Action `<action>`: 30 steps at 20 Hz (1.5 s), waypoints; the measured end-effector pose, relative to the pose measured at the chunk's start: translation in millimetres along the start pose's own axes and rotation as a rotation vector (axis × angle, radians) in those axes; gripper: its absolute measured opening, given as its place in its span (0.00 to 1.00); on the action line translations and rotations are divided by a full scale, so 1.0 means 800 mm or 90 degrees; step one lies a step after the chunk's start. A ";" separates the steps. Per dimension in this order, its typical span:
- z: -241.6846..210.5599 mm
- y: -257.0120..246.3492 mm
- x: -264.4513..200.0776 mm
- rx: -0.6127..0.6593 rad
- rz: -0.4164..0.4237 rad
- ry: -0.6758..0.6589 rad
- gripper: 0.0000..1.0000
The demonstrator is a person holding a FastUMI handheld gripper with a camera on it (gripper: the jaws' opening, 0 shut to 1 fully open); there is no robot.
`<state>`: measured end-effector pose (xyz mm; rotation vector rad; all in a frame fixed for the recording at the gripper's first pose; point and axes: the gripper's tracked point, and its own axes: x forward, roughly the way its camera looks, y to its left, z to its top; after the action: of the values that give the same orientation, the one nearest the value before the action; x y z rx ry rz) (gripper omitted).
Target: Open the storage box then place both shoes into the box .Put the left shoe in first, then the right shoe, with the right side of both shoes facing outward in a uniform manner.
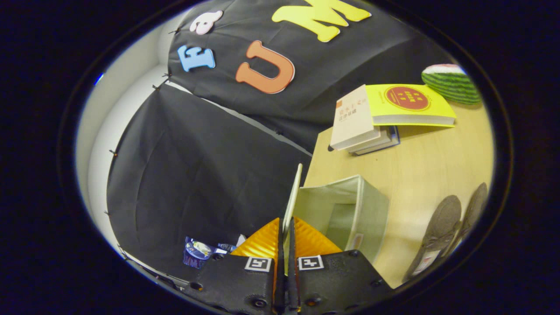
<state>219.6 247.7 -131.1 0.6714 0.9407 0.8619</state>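
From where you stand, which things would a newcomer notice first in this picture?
First the gripper, its fingers pinched on the thin pale lid raised beside the open grey-green fabric storage box. Next the pair of grey shoes lying on the light wooden table beyond the box, and farther off a stack of books topped by a yellow book.

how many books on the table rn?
4 visible: a yellow book on top, a beige book leaning beside it, and two more stacked beneath, edges only. More may be hidden. The tongs are pinching the storage box lid.
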 end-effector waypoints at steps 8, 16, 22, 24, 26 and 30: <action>-0.015 0.116 0.065 -0.027 -0.037 -0.023 0.09; -0.040 0.168 0.163 -0.014 -0.069 0.002 0.39; -0.080 0.165 0.171 -0.106 -0.147 0.032 1.00; -0.088 0.152 0.164 -0.139 -0.177 0.033 1.00; -0.097 0.142 0.149 -0.146 -0.186 0.041 1.00; -0.111 0.106 0.102 -0.166 -0.221 0.053 1.00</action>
<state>138.7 371.2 -135.1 0.2389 0.9639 0.6886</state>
